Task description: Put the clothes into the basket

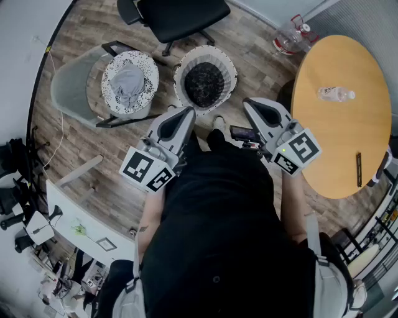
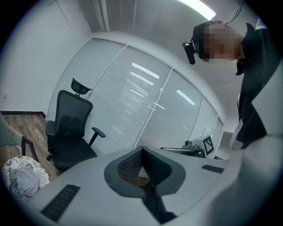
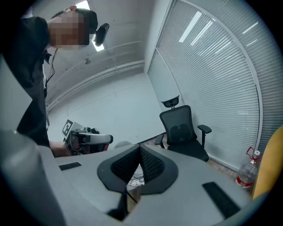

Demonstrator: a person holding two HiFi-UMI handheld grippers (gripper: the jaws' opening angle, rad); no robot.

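A grey garment (image 1: 128,84) lies in a speckled white round holder (image 1: 147,73) on a pale grey chair (image 1: 71,87). To its right on the floor stands a white ribbed basket (image 1: 227,67) with dark cloth (image 1: 204,82) inside. My left gripper (image 1: 188,112) and right gripper (image 1: 250,103) are held level in front of the person's body, short of both, each shut with nothing between the jaws. The left gripper view shows the grey garment (image 2: 22,182) low at the left, beyond its own shut left gripper (image 2: 141,150). The right gripper (image 3: 139,149) has its pads together.
A black office chair (image 1: 180,15) stands behind the basket. A round yellow table (image 1: 342,143) with a small bottle (image 1: 336,94) fills the right, and a large water jug (image 1: 291,35) sits on the floor behind it. White desks and clutter (image 1: 74,223) lie at the lower left.
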